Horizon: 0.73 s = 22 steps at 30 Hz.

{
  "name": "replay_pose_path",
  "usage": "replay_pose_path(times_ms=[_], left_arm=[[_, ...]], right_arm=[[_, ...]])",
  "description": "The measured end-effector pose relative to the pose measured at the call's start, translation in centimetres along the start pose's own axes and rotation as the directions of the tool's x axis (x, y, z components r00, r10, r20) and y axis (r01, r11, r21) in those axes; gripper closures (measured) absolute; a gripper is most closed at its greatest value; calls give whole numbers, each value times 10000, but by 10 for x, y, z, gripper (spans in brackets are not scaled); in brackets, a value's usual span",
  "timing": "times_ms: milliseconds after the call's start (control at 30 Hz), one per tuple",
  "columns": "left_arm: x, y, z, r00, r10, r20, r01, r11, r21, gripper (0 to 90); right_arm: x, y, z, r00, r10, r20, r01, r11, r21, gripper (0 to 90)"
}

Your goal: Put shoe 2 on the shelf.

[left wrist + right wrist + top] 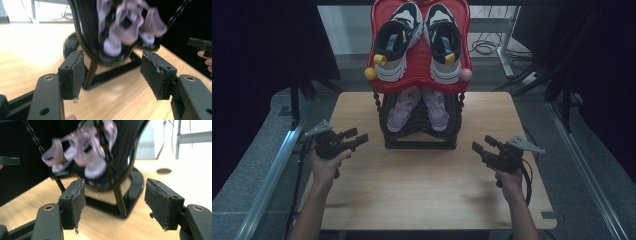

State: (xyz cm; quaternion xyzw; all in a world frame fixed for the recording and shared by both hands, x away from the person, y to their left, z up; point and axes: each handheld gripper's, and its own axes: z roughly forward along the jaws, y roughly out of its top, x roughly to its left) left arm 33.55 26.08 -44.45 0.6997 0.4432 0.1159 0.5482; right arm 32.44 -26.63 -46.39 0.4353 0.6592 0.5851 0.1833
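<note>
My table (422, 190) is pale wood with a fine, light grain. On it stands a black shoe rack (419, 134); its top shelf (419, 84) is glossy red. Two trainers (422, 40) on that shelf are navy and white with grey soles and yellow tags at the heels. A yellow ball (370, 73) and a pink ball (466, 75) sit at the shelf's front corners. The lower tier holds a pair of sandals (419, 107) in pale lilac. My left gripper (357, 137) and right gripper (480, 147) are black, each topped with a grey plate; their pads (78, 75) are dark grey. The floor (257, 165) is speckled grey.
</note>
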Motion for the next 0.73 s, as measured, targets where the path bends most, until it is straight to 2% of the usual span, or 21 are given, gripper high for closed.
replay_pose_path(times_ms=[67,100,133,200,333,433,467,733], left_arm=[[0,-5,2,10000,-14,-59,15,9999,129,363],[2,-14,5,9998,-208,-42,209,9995,234,363],[2,-14,5,9998,-208,-42,209,9995,234,363],[6,-25,9,9988,-488,-28,488,9982,348,363],[7,-36,14,9989,-465,-52,468,9963,716,362],[4,-39,16,9994,-297,-174,311,9958,864,358],[4,-39,17,9995,-301,-127,311,9955,898,357],[4,-40,16,9990,-370,-244,390,9952,893,356]], right_arm=[[-2,-6,0,9999,143,-5,-143,9999,73,327],[-5,-15,0,9996,290,11,-290,9993,236,328],[-7,-19,1,9994,357,35,-358,9990,286,328],[-10,-25,0,9989,459,63,-461,9981,405,329],[-13,-34,0,9986,522,127,-529,9965,641,329],[-14,-38,2,9983,565,156,-574,9957,727,329],[-15,-38,3,9988,474,146,-486,9947,903,329],[-16,-36,1,9989,415,195,-429,9963,746,326]])
